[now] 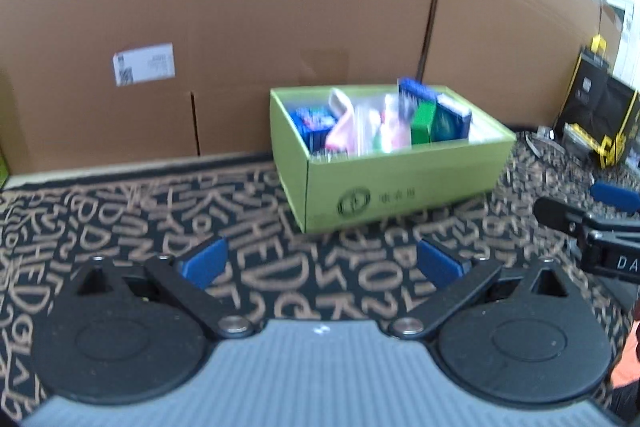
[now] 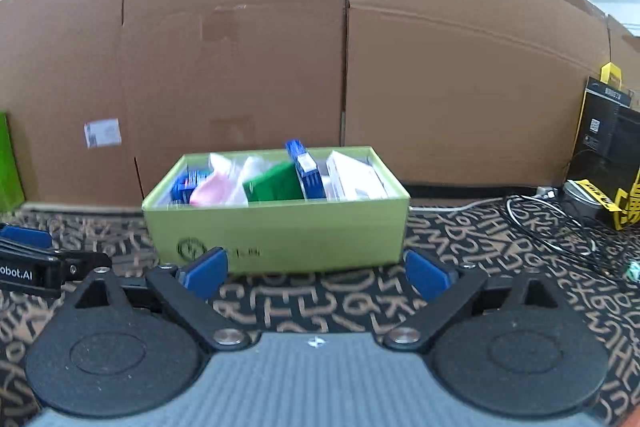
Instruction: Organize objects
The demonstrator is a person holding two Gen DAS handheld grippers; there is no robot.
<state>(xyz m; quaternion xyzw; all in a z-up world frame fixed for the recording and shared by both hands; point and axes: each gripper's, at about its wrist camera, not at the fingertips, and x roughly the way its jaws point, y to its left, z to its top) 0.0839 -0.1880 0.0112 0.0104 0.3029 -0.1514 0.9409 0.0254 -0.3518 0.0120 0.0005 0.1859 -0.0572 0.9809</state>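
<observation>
Green card forms the open box (image 2: 280, 231), which sits at centre frame in the right wrist view and right of centre in the left wrist view (image 1: 392, 183), resting on the letter-patterned mat (image 2: 320, 307). It is packed with small goods standing on edge: a blue pack (image 2: 306, 169), a green packet (image 2: 276, 183), pink and clear wrappers (image 2: 218, 185) and a white carton (image 2: 352, 179). The blue pack stands proud of the rim.

Handling assessment: thin paperboard, likely light but loaded; the walls would flex if pinched at mid-span. Best purchase appears to be the two short end walls or the corners, one gripper to each. The film wrappers look slippery and soft.

The right gripper (image 2: 316, 273) stands spread wide, nothing between the pads, with the box's near wall just beyond its tips. The left gripper (image 1: 320, 263) is likewise wide apart and empty, the box ahead and to its right, apart from it. Each gripper shows at the edge of the other's view.

Surroundings: a brown cardboard wall (image 2: 360, 67) fills the background behind the box. A black and yellow carton (image 2: 608, 147) stands at right, with loose cable (image 2: 552, 231) on the mat beside it.
</observation>
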